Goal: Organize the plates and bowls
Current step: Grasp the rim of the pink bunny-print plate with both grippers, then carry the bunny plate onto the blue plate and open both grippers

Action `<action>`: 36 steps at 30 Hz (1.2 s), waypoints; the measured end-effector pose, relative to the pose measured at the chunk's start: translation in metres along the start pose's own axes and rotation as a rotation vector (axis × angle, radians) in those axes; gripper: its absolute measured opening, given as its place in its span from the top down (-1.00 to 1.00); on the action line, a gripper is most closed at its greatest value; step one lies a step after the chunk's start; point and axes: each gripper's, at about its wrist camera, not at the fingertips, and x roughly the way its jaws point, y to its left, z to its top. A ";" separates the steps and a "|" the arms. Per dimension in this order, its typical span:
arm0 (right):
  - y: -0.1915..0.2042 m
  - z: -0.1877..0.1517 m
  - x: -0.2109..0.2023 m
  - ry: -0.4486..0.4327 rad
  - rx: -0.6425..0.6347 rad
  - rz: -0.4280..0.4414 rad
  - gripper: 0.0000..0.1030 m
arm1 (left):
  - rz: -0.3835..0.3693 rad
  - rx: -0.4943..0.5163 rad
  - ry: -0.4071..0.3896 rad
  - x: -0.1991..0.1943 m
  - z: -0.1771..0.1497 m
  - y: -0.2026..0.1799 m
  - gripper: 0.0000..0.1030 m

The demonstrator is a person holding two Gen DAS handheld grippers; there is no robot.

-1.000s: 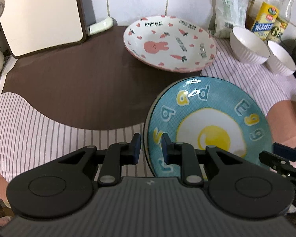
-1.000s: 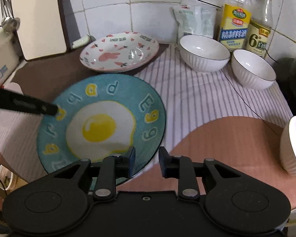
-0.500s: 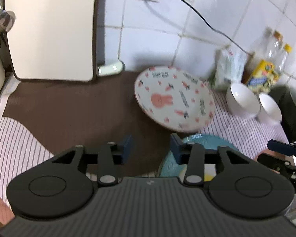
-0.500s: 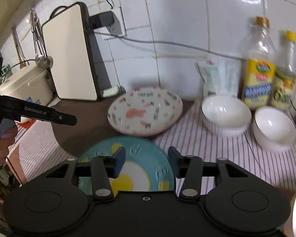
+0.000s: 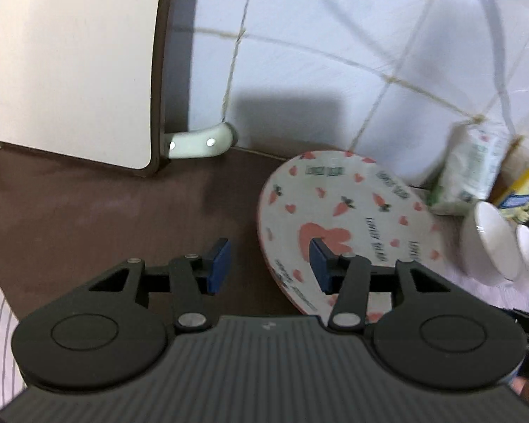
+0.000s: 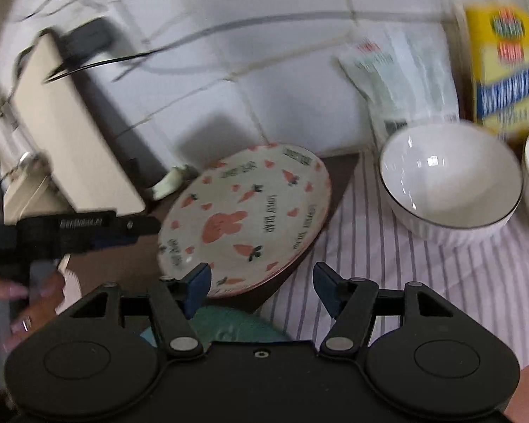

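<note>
With both the left gripper (image 5: 268,262) and right gripper (image 6: 261,290) spread wide and empty, the bunny plate (image 6: 245,224), lying far against the tiled wall left of the white bowl (image 6: 451,194), is judged rigid, glazed-slippery and breakable, best pinched at its raised near rim.

Both grippers hang level, side by side, pointing forward. The left gripper (image 5: 268,264) has its blue-padded jaws spread wide with nothing between them. The right gripper (image 6: 261,290) is just as wide apart and empty. The left hand (image 6: 24,303), at nine o'clock of it, grips the handle.
</note>
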 end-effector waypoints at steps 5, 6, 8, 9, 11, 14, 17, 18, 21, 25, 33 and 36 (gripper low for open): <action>-0.017 0.007 0.026 0.036 0.108 -0.006 -0.34 | 0.032 0.021 0.017 0.023 0.000 0.004 0.07; -0.018 0.008 0.031 0.042 0.121 -0.005 -0.34 | 0.030 0.020 0.022 0.027 0.000 0.005 0.07; -0.018 0.009 0.037 0.050 0.120 -0.006 -0.33 | 0.025 0.018 0.026 0.032 0.000 0.007 0.07; -0.018 0.009 0.040 0.055 0.116 -0.007 -0.33 | 0.021 0.020 0.029 0.035 0.000 0.007 0.12; -0.017 0.009 0.045 0.062 0.114 -0.006 -0.29 | 0.011 0.027 0.035 0.038 0.000 0.008 0.16; -0.018 0.014 0.052 0.064 0.116 -0.002 -0.06 | -0.033 0.028 0.036 0.041 -0.002 0.007 0.45; -0.020 0.018 0.059 0.078 0.126 -0.023 0.51 | -0.054 0.060 0.047 0.042 -0.004 0.000 0.62; -0.020 0.019 0.061 0.081 0.126 -0.050 0.62 | -0.053 0.064 0.052 0.043 -0.005 -0.003 0.63; -0.021 0.023 0.064 0.099 0.150 -0.059 0.65 | -0.034 0.077 0.046 0.042 -0.006 -0.008 0.62; -0.024 0.022 0.063 0.100 0.140 -0.050 0.65 | -0.041 0.070 0.066 0.042 -0.003 -0.006 0.62; -0.020 0.026 0.063 0.118 0.094 -0.056 0.61 | -0.040 0.053 0.111 0.043 0.002 -0.006 0.63; -0.018 0.026 0.063 0.127 0.088 -0.064 0.60 | -0.029 0.075 0.122 0.042 0.003 -0.009 0.62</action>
